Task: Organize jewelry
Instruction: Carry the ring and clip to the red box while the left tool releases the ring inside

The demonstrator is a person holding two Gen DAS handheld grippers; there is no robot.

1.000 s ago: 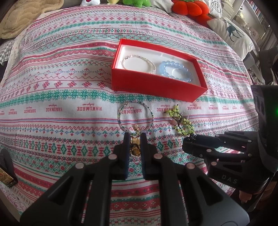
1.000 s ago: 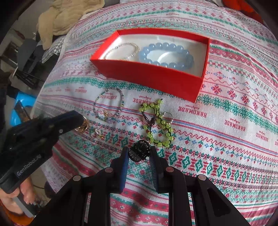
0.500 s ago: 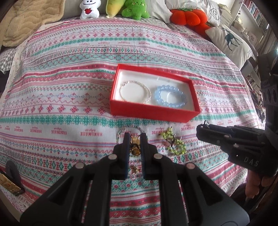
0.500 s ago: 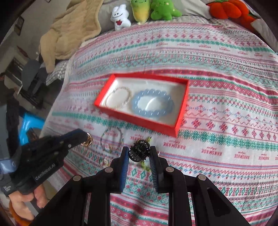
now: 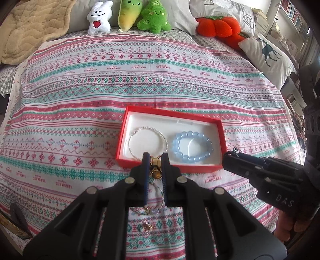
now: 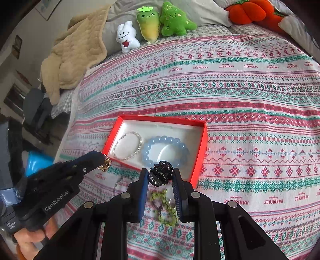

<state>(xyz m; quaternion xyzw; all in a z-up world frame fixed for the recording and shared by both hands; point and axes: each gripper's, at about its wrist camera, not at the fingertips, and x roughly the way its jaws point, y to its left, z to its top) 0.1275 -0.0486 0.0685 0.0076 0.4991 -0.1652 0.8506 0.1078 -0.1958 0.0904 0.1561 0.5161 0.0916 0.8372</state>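
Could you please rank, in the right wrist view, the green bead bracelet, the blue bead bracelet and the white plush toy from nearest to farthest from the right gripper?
From the right gripper:
1. Green bead bracelet, on the bedspread just below the fingers.
2. Blue bead bracelet, inside the red box.
3. White plush toy, at the bed's far end.

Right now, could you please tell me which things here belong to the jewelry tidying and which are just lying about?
Job: red box, pearl bracelet, blue bracelet, gold earring, black clip, green bead charm.
Lying about: plush toys, beige blanket, deer pillow.
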